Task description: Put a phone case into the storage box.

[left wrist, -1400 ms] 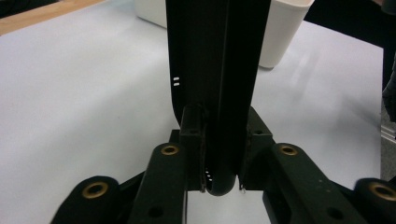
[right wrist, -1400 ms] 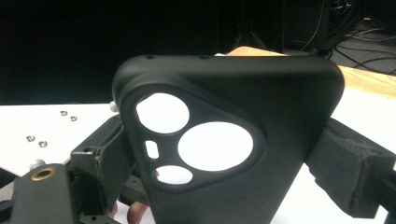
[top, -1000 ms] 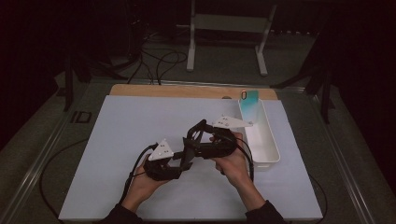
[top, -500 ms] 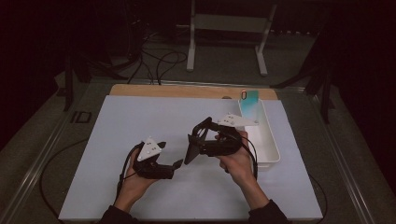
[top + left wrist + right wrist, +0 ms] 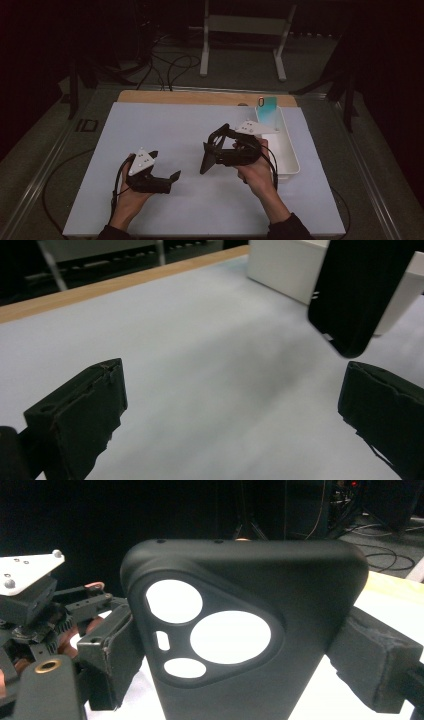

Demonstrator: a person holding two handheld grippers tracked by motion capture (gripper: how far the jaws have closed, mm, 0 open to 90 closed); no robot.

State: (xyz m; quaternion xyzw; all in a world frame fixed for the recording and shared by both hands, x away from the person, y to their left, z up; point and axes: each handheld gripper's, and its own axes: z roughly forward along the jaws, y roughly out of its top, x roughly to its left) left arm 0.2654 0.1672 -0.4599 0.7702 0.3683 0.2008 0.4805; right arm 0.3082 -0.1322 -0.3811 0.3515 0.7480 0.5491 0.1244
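High view: a white mat [image 5: 165, 130] covers a tabletop whose wooden edge [image 5: 200, 97] shows along the far side, upper centre of the frame. The room beyond is dark; a white metal stand [image 5: 245, 30] and loose cables [image 5: 170, 62] occupy the floor at top centre. A white tray [image 5: 287, 150] lies at centre right, with a teal phone [image 5: 267, 107] propped at its far end.

The right gripper [image 5: 209, 152], at centre frame just left of the tray, is closed on a black phone case [image 5: 207, 159], held clear above the mat. In the right gripper view the case [image 5: 240, 630] stands upright between the two jaws, its camera cut-outs facing the lens; the left gripper [image 5: 55, 645] lies behind it at lower left.

The left gripper [image 5: 162, 167], lower left of centre, has its jaws spread wide and holds nothing; in the left gripper view the case [image 5: 357, 295] hangs at upper right before the tray [image 5: 290, 265]. Nothing lies between the two grippers.

No legible writing or brand mark can be read.
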